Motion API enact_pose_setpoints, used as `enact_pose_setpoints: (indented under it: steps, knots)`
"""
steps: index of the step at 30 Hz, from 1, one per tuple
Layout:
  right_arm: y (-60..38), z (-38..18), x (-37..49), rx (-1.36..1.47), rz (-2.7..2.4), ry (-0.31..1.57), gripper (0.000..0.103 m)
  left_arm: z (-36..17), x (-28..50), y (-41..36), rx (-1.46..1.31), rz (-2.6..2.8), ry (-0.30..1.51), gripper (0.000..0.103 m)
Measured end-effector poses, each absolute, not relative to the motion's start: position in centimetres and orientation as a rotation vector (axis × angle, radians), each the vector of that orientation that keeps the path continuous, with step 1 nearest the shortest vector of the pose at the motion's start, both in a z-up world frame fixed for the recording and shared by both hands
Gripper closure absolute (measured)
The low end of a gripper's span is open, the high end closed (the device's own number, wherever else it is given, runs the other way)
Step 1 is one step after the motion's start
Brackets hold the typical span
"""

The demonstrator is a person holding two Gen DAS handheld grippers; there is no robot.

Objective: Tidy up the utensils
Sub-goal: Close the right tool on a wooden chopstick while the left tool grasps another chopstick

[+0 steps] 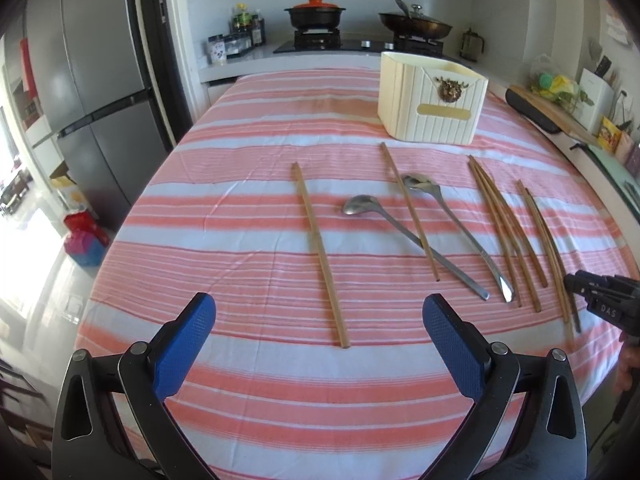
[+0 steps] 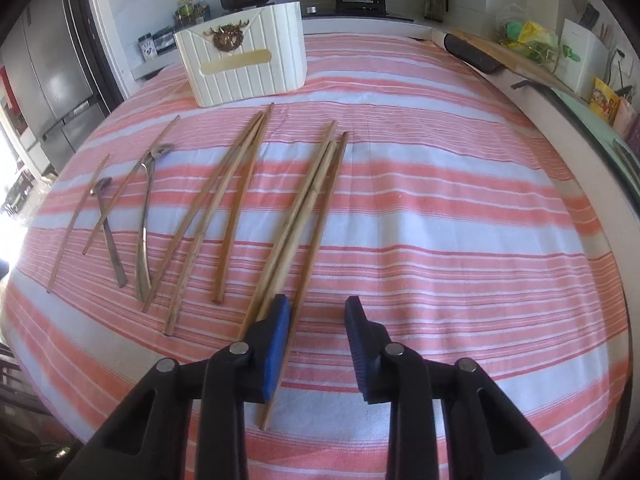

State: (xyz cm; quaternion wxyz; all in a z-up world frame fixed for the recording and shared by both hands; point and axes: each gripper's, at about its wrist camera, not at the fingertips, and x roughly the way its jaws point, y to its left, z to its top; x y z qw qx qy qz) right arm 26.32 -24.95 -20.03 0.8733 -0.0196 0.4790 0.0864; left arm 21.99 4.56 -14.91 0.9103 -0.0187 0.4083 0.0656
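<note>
Wooden chopsticks and two metal spoons lie on the striped tablecloth [image 1: 248, 408]. A single chopstick [image 1: 320, 256] lies ahead of my open, empty left gripper [image 1: 319, 316]. Two spoons [image 1: 412, 236] [image 1: 456, 232] lie to its right, one crossed by a chopstick [image 1: 410, 212]. Further right are chopstick groups [image 1: 504, 232]. A cream utensil holder [image 1: 432, 98] stands at the back. In the right wrist view my right gripper [image 2: 318, 312] is open; its left finger sits over the near ends of a chopstick bundle [image 2: 308, 204]. The holder [image 2: 244, 68] stands far left there.
A stove with a black pot [image 1: 316, 14] and a pan [image 1: 416, 24] is behind the table. A grey fridge [image 1: 104, 92] stands at left. A cutting board [image 1: 552, 114] and packets line the right counter. The right gripper's body [image 1: 604, 296] shows at the left view's right edge.
</note>
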Motion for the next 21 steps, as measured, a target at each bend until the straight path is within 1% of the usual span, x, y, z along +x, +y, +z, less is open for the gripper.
enact_pose_setpoints:
  steps: [2, 4, 5, 6, 12, 15, 21]
  knots:
    - [-24.9, -20.2, 26.6, -0.092, 0.156, 1.002, 0.079, -15.7, 22.8, 4.7, -0.042, 0.135, 0.862, 0.000]
    - [-25.0, -20.1, 27.0, -0.115, 0.152, 1.009, 0.079, -16.7, 23.8, 4.8, -0.038, 0.136, 0.884, 0.001]
    - [-25.1, -20.1, 27.2, -0.118, 0.150, 1.012, 0.079, -17.2, 24.4, 4.9, -0.033, 0.135, 0.897, 0.001]
    - [-25.1, -20.1, 27.3, -0.122, 0.154, 1.012, 0.076, -17.8, 24.9, 5.0, -0.028, 0.137, 0.907, 0.001]
    - [-25.3, -20.1, 27.9, -0.139, 0.180, 0.993, 0.075, -20.0, 27.9, 6.5, -0.069, 0.158, 0.977, 0.001]
    - [-25.7, -20.2, 28.1, -0.113, 0.198, 0.983, 0.074, -21.1, 29.1, 6.6, -0.032, 0.174, 1.034, 0.000]
    - [-25.5, -20.2, 28.4, -0.150, 0.231, 0.974, 0.073, -21.2, 29.5, 7.3, -0.044, 0.118, 1.017, 0.000]
